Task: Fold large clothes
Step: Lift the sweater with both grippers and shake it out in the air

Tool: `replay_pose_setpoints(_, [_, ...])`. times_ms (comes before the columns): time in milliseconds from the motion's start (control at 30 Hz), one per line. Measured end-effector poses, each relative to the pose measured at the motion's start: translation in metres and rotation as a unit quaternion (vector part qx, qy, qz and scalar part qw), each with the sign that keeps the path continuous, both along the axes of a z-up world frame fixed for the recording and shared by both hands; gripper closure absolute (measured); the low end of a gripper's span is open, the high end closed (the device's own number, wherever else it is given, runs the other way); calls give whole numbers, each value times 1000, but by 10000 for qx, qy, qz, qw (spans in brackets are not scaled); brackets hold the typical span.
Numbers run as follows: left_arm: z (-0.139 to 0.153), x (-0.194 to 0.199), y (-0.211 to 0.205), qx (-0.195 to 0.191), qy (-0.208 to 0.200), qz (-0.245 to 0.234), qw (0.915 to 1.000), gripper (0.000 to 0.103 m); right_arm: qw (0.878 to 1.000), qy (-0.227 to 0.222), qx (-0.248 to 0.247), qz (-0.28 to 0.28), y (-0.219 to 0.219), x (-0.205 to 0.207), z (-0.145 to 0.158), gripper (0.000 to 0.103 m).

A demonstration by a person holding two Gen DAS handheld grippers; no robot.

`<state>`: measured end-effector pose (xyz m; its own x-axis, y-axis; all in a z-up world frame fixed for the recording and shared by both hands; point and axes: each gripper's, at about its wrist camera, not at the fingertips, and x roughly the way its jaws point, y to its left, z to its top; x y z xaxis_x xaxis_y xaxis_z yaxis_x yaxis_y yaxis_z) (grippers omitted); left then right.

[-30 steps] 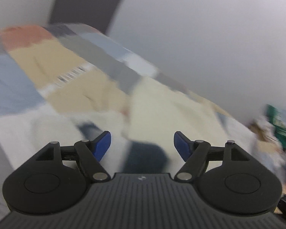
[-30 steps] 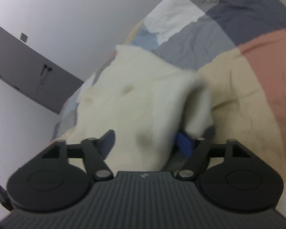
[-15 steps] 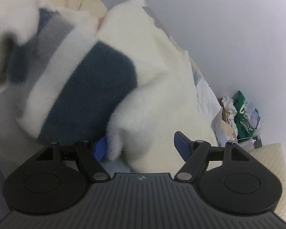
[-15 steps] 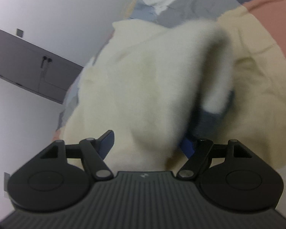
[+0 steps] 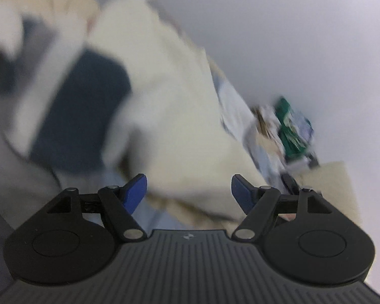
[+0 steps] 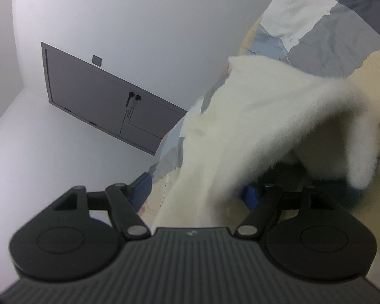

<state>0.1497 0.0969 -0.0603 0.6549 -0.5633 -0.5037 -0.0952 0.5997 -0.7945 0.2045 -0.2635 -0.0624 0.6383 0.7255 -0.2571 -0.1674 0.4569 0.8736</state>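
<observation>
A large cream fleece garment (image 5: 169, 116) with a navy block (image 5: 81, 111) and a grey band lies blurred on the bed in the left wrist view. My left gripper (image 5: 188, 191) is open just above its near edge, and neither blue pad touches the cloth. In the right wrist view the same cream fleece (image 6: 261, 116) runs between the jaws of my right gripper (image 6: 196, 191). A thick fold is draped over the right finger and half hides its pad. The left pad stands apart from the cloth, so the gripper is open.
A patchwork quilt (image 6: 316, 38) in grey, white, tan and pink covers the bed. A grey door (image 6: 101, 96) is set in the white wall at left. A heap of clothes with a green item (image 5: 288, 131) and a cream cushion (image 5: 334, 185) lie at the bed's far right.
The left view dropped from the quilt onto the fleece and came closer. The right view swung toward the wall and door, and the fleece fold now lies higher over the right finger.
</observation>
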Motion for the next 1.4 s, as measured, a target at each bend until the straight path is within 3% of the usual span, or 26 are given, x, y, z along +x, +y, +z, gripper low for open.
replay_pose_setpoints(100, [-22, 13, -13, 125, 441, -27, 9989, 25, 10000, 74, 0, -64, -1, 1, -1, 31])
replay_pose_setpoints(200, [-48, 31, -12, -72, 795, 163, 9967, 25, 9997, 113, -141, -182, -4, 4, -3, 33])
replay_pose_setpoints(267, [-59, 43, -8, -249, 805, 364, 9958, 27, 9991, 167, -330, -227, -3, 7, -6, 39])
replay_pose_setpoints(367, [-58, 55, -2, -64, 545, 849, 9949, 27, 9956, 322, -820, -308, -1, 13, -14, 46])
replay_pose_setpoints(467, [-59, 62, 4, -39, 425, 1176, 9921, 44, 9898, 618, -1222, -403, -1, 20, -28, 59])
replay_pose_setpoints(533, [-56, 59, 11, 21, 299, 1410, 9896, 64, 9866, 795, -1334, -507, -3, 23, -37, 68])
replay_pose_setpoints(600, [-52, 57, 15, -18, 168, 1548, 9878, 75, 9861, 841, -1323, -547, -5, 22, -40, 84])
replay_pose_setpoints(633, [-48, 55, 17, -64, 52, 1598, 9871, 85, 9866, 780, -1324, -544, -5, 20, -38, 84])
replay_pose_setpoints(700, [-33, 48, 17, -42, -316, 1675, 9853, 89, 9858, 531, -1493, -555, -1, 13, -29, 88])
replay_pose_setpoints(833, [2, 27, 11, 21, -980, 1565, 9828, 91, 9837, -192, -1665, -657, -1, -6, -2, 91])
replay_pose_setpoints(967, [25, -18, 20, 59, -1492, 1420, 9785, 91, 9769, -962, -1748, -771, -7, -36, 30, 91])
replay_pose_setpoints(1133, [48, -73, 29, -24, -1893, 1602, 9688, 91, 9722, -1361, -1704, -851, -11, -66, 66, 92])
replay_pose_setpoints(1267, [77, -96, 25, 132, -2163, 1714, 9611, 91, 9674, -1706, -1624, -931, -10, -84, 105, 92])
replay_pose_setpoints(1400, [109, -125, 27, -104, -2533, 1900, 9485, 91, 9584, -2122, -1714, -838, -5, -99, 153, 92])
